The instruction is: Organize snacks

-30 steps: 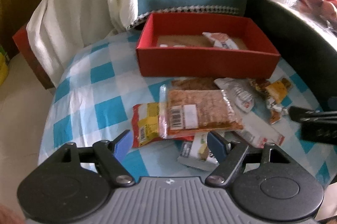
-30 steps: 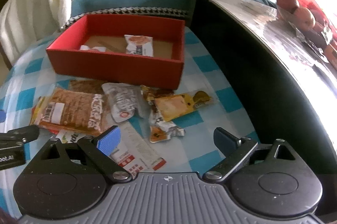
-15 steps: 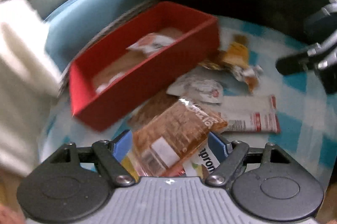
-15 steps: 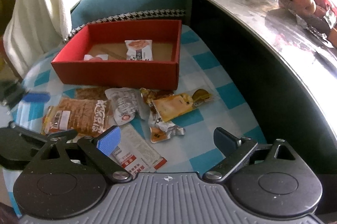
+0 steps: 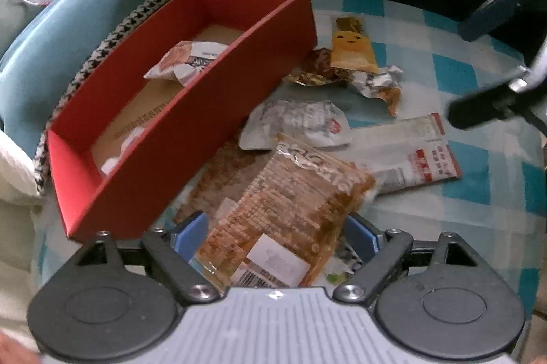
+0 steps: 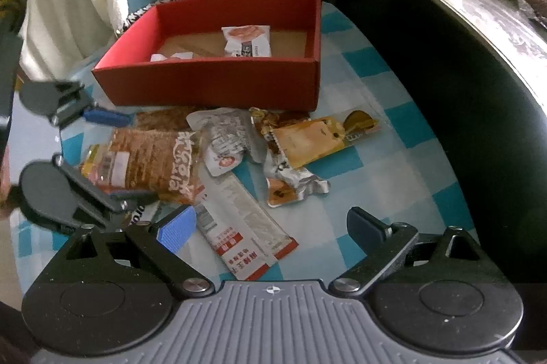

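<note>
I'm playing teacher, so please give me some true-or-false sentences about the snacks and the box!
1. The red box has a snack packet inside. True.
2. The left gripper has the brown cracker pack between its open fingers. True.
3. The yellow snack bar lies inside the box. False: it lies on the checked cloth in front of the box.
4. The right gripper is squeezing a packet. False: it is open, holding nothing.
5. The box has a lid on. False: it is open on top.
</note>
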Demonstrator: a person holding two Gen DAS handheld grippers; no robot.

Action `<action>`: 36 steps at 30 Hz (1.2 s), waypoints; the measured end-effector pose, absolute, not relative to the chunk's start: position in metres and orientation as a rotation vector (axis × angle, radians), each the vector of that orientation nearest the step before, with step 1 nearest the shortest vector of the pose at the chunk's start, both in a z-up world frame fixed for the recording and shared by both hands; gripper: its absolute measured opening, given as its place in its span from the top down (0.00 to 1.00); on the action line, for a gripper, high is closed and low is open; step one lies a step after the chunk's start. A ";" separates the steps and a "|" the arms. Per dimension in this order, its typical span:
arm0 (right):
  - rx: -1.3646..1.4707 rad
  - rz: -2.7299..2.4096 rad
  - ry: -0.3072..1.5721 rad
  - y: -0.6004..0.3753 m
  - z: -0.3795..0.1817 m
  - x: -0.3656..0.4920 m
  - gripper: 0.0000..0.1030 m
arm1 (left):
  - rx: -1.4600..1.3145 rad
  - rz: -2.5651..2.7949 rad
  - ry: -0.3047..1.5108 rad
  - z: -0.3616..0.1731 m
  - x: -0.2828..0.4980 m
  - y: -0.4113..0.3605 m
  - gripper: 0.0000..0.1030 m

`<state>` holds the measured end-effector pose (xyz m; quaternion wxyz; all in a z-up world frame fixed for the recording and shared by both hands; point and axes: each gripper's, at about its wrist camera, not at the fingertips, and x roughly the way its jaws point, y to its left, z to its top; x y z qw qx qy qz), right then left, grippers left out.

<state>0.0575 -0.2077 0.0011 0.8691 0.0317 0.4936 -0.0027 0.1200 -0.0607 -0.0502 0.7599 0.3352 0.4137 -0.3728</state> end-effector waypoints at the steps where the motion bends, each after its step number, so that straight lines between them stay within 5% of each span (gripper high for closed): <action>1: 0.070 -0.006 1.028 -0.208 0.003 0.057 0.05 | 0.732 -0.805 0.902 -0.050 0.114 -0.061 0.25; 11: 0.119 -0.001 1.015 -0.216 0.011 0.049 0.05 | 0.568 -0.706 0.994 -0.039 0.080 -0.059 0.29; 20: 0.182 -0.016 0.990 -0.231 0.018 0.047 0.05 | 0.504 -0.531 1.016 -0.053 0.102 -0.086 0.18; 27: 0.187 -0.044 1.000 -0.238 0.013 0.050 0.05 | 0.486 -0.380 0.985 -0.053 0.102 -0.079 0.52; 31: 0.183 -0.021 1.011 -0.236 0.008 0.052 0.07 | 0.255 -0.346 0.996 -0.027 0.098 -0.043 0.56; 36: 0.085 0.046 1.063 -0.216 -0.010 0.059 0.25 | 0.122 -0.342 0.969 -0.003 0.080 -0.011 0.56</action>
